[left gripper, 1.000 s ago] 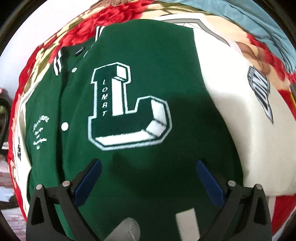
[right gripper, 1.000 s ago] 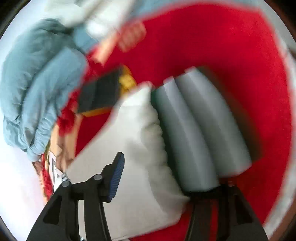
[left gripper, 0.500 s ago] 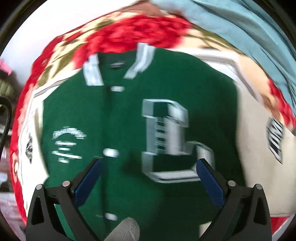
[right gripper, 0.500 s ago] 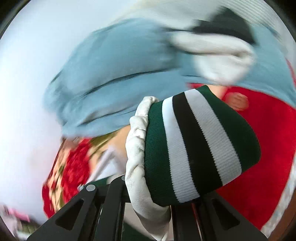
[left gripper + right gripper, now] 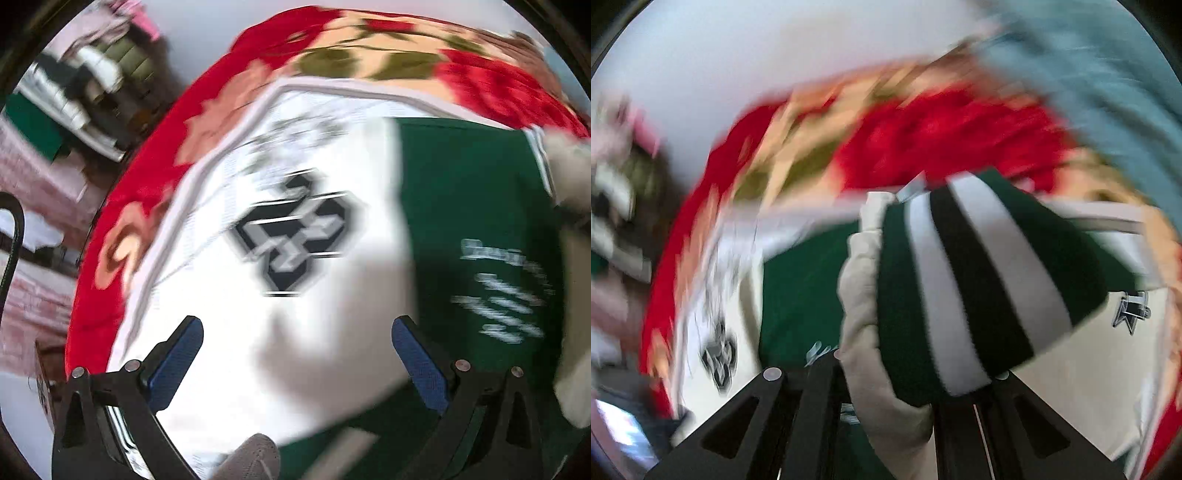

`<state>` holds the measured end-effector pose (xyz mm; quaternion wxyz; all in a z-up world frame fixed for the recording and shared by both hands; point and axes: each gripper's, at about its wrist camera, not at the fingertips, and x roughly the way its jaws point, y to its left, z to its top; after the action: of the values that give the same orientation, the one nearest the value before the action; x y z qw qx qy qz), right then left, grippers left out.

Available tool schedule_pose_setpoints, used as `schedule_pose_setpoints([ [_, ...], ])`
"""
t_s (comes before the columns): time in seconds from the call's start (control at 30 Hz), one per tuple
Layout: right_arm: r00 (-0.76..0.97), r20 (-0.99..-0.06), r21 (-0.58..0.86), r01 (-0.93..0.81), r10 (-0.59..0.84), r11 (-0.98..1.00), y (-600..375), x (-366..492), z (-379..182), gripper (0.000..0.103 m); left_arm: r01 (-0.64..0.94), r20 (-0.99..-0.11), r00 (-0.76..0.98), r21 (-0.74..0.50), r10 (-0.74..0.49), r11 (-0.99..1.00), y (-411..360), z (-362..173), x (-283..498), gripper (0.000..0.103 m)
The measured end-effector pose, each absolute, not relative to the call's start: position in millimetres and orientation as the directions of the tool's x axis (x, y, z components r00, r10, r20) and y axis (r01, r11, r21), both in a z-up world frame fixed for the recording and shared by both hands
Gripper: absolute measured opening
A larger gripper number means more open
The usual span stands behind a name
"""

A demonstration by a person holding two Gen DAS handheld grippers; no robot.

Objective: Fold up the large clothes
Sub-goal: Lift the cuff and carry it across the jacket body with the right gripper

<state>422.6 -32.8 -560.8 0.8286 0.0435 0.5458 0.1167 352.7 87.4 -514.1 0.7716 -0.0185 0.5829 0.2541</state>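
Observation:
A green varsity jacket (image 5: 472, 206) with white sleeves lies flat on a red floral blanket (image 5: 369, 55). In the left wrist view its white sleeve (image 5: 288, 192) with a dark patch lies under my left gripper (image 5: 295, 343), which is open and empty just above it. In the right wrist view my right gripper (image 5: 897, 373) is shut on the other sleeve's end: the white sleeve bunches between the jaws and its green, white and black striped cuff (image 5: 982, 280) sticks out above them, held up over the jacket body (image 5: 801, 280).
A pale blue garment (image 5: 1115, 77) lies on the blanket at the far right. Left of the bed edge is a cluttered shelf or pile (image 5: 85, 85) and a black cable (image 5: 14, 236). A white wall (image 5: 738, 66) stands behind.
My left gripper has swung left from the jacket's chest to over its white sleeve. My right gripper closed on the striped cuff and carried it up and over the jacket.

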Motion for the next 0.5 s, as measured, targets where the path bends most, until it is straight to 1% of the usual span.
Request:
schedule_pose_setpoints([
  [0.07,0.298,-0.935,0.118,-0.247,0.191,0.962,20,412,-600,0.008,-0.434,-0.906,0.18,0.277,0.384,0.857,113,-516,343,0.103],
  [0.1,0.266,-0.946,0.112,-0.277,0.188,0.954,24,419,-611,0.009,-0.443,-0.908,0.178,0.271,0.38,0.854,123,-516,338,0.103],
  [0.13,0.192,-0.959,0.14,-0.313,0.207,0.939,38,410,-625,0.016,-0.451,-0.909,0.173,0.268,0.379,0.851,133,-515,333,0.103],
  [0.17,0.16,-0.959,0.174,-0.315,0.233,0.933,40,405,-628,0.029,-0.46,-0.914,0.162,0.263,0.371,0.848,140,-514,327,0.103],
  [0.2,0.15,-0.952,0.21,-0.314,0.267,0.926,39,400,-624,0.036,-0.471,-0.924,0.158,0.24,0.349,0.849,149,-511,318,0.103],
  [0.23,0.143,-0.943,0.245,-0.306,0.299,0.92,33,390,-615,0.05,-0.489,-0.933,0.152,0.217,0.327,0.845,158,-507,307,0.103],
  [0.27,0.142,-0.934,0.278,-0.285,0.327,0.918,23,379,-605,0.067,-0.503,-0.939,0.142,0.203,0.312,0.84,166,-503,296,0.103],
  [0.3,0.144,-0.918,0.324,-0.26,0.369,0.91,9,368,-594,0.075,-0.523,-0.95,0.135,0.173,0.281,0.835,174,-498,282,0.103],
  [0.33,0.149,-0.908,0.35,-0.238,0.39,0.906,-1,365,-586,0.08,-0.548,-0.962,0.128,0.135,0.242,0.826,183,-494,264,0.103],
  [0.37,0.157,-0.905,0.36,-0.208,0.395,0.909,-16,351,-575,0.082,-0.568,-0.97,0.111,0.116,0.215,0.815,188,-493,251,0.103],
  [0.43,0.154,-0.923,0.326,-0.168,0.352,0.93,-39,325,-562,0.082,-0.637,-0.995,0.067,0.018,0.078,0.77,202,-497,212,0.103],
  [0.5,0.134,-0.939,0.297,-0.144,0.316,0.944,-54,309,-557,0.082,-0.696,-0.998,0.051,-0.062,-0.037,0.716,208,-506,183,0.103],
])
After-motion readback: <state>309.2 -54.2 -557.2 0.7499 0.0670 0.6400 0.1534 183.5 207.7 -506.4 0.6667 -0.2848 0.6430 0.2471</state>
